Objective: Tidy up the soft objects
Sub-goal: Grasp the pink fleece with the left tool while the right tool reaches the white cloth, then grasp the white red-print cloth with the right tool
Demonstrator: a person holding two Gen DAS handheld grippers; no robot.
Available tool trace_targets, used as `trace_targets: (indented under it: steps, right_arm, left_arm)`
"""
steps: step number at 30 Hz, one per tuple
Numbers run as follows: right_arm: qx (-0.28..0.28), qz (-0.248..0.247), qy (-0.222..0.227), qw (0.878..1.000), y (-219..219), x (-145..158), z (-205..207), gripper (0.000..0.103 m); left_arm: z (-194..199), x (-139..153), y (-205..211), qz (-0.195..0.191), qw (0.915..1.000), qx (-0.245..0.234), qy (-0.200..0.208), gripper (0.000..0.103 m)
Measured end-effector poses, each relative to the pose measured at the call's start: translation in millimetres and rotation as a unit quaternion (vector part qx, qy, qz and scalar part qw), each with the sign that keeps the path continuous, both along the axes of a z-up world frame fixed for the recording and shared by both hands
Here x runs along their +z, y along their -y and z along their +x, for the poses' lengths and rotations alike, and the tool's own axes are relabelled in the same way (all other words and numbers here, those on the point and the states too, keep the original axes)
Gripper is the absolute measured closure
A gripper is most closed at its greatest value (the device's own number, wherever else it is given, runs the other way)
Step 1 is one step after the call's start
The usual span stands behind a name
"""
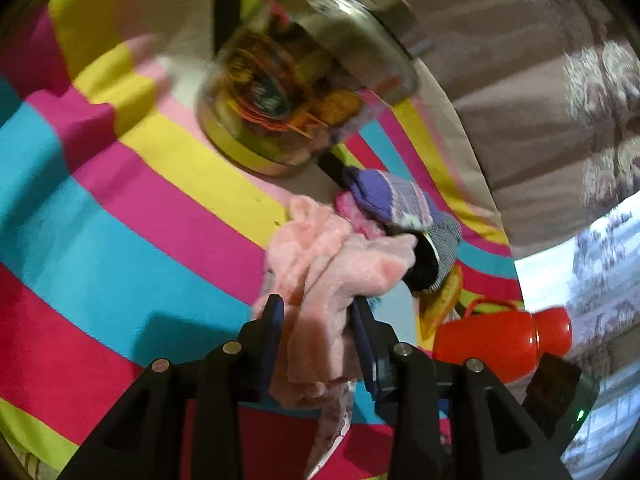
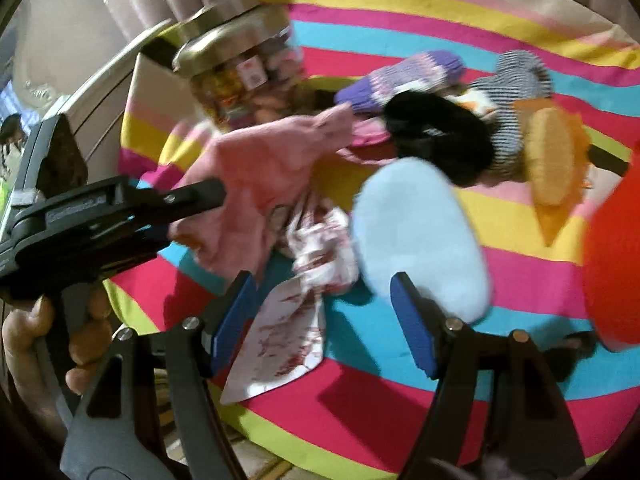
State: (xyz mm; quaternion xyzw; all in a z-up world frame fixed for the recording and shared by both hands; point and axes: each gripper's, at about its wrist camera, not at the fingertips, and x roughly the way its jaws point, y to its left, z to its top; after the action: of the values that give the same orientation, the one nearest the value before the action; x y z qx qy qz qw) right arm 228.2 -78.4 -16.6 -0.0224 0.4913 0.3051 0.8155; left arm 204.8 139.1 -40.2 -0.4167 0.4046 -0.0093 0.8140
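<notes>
My left gripper [image 1: 318, 312] is shut on a fluffy pink cloth [image 1: 332, 256] and holds it above the striped sheet. The same pink cloth [image 2: 256, 168] shows in the right wrist view, pinched by the left gripper [image 2: 212, 194]. My right gripper [image 2: 324, 300] is open and empty, over a white cloth with red print [image 2: 296, 320]. A pale blue oval pad [image 2: 420, 232] lies just beyond its right finger. Behind lie a purple knit sock [image 2: 404, 78], a black soft item [image 2: 436, 140], a grey striped sock [image 2: 516, 92] and a yellow-orange piece [image 2: 548, 160].
A glass jar with a metal lid [image 1: 304, 92] stands on the striped sheet [image 1: 120, 208], also seen in the right wrist view [image 2: 228, 72]. A red flask [image 1: 500, 340] lies at the right. Curtains [image 1: 540, 100] hang beyond the sheet's edge.
</notes>
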Motion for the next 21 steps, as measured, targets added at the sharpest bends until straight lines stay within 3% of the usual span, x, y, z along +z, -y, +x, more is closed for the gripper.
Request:
trace_targets:
  steps: [2,5,8,10,12,14,19,21]
  right_arm:
    - [0.008,-0.004,-0.001,1.000,-7.0,-2.6,-2.0,0.030]
    - [0.012,-0.015,-0.001,1.000,-16.3,-7.3,-2.5,0.030]
    - [0.012,-0.039,0.015,0.999,-26.3,-10.5,0.8,0.030]
    - [0.012,-0.061,0.025,0.998,-32.9,-13.8,4.4,0.030]
    - [0.014,-0.077,0.035,0.996,-40.3,-17.7,6.8,0.031]
    - [0.019,-0.090,0.046,0.995,-47.8,-20.1,7.3,0.042]
    - [0.022,-0.106,0.055,0.993,-57.3,-27.5,12.2,0.060]
    - [0.021,-0.107,0.057,0.992,-58.3,-29.9,13.4,0.065]
  left_arm:
    - [-5.6,3.6,-8.4,0.019,0.9996,0.022,0.001,0.078]
    - [-11.0,6.6,-17.0,0.040,0.9980,0.050,-0.001,0.079]
    - [-7.6,1.6,-15.4,0.050,0.9978,0.041,-0.013,0.077]
    - [-3.7,-1.3,-11.7,0.056,0.9978,0.030,-0.019,0.071]
    - [-1.6,-2.1,-8.9,0.064,0.9975,0.024,-0.018,0.047]
    - [3.4,-2.3,-1.7,0.076,0.9969,0.007,-0.015,0.038]
    - [12.4,-9.1,13.4,0.118,0.9926,-0.019,-0.020,0.039]
    - [17.4,-14.2,17.7,0.139,0.9894,-0.027,-0.032,0.052]
